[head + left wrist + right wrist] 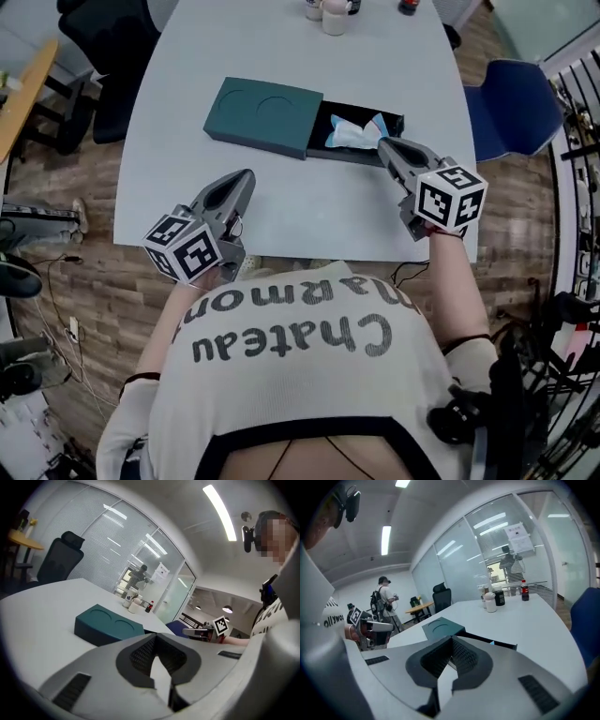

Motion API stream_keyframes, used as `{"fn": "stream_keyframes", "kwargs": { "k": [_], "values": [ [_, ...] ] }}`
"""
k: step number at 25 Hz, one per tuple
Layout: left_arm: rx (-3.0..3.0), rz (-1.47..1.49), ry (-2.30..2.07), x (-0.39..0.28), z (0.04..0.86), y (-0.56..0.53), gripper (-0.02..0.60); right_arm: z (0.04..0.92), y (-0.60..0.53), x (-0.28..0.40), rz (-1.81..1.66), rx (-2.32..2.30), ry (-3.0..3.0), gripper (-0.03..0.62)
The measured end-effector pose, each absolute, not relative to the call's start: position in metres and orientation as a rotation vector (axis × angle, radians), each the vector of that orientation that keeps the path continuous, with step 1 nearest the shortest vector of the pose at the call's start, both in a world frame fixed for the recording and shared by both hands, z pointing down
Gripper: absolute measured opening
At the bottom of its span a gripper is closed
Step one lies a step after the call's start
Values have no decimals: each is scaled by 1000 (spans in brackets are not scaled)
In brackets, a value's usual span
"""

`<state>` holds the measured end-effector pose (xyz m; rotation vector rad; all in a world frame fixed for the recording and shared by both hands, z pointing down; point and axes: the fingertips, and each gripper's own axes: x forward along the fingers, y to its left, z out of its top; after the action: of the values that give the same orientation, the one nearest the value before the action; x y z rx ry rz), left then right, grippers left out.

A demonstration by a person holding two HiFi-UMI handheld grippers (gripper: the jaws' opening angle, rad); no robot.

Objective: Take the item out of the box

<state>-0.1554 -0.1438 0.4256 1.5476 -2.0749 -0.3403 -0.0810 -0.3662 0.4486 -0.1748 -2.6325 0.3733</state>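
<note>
Teal box (264, 117) lay on the table (281, 220) in the head view, with its dark tray (352, 157) slid out to the right. The item (354, 134), a pale blue and white packet, sat in the exposed tray and had not been lifted. Your right gripper (382, 142) pointed at the tray, its tip just beside the item's near corner. Your left gripper (248, 174) hovered over bare table in front of the box, apart from it.

In the left gripper view, the jaws were pressed together at the tips with nothing between them. The box stood ahead and to the left, lid side up, and the right gripper showed beyond it. Bottles (136, 604) stood at the far end of the table.

In the right gripper view, the jaws likewise met at the tips and held nothing. The box and the tray's edge lay just past the jaw tips, and only a small blue corner of the item showed there.

The step in hand appeared to be the approach to the item, since the tray was already exposed. The next move would call for you to spread the right jaws, lower them around the packet's raised edge, and clamp on it before lifting. You could set the left gripper against the box to keep it from sliding.
</note>
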Motion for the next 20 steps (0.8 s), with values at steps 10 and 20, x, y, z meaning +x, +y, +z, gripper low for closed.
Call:
{"fn": "stream_keyframes", "kwargs": {
  "k": [10, 20],
  "values": [
    [1295, -395, -2216, -154, 429, -95, -12, 486, -350, -117, -55, -469, -2378, 2],
    [1174, -410, -2245, -145, 451, -69, -12, 531, -351, -140, -342, -541, -2186, 54]
  ]
}}
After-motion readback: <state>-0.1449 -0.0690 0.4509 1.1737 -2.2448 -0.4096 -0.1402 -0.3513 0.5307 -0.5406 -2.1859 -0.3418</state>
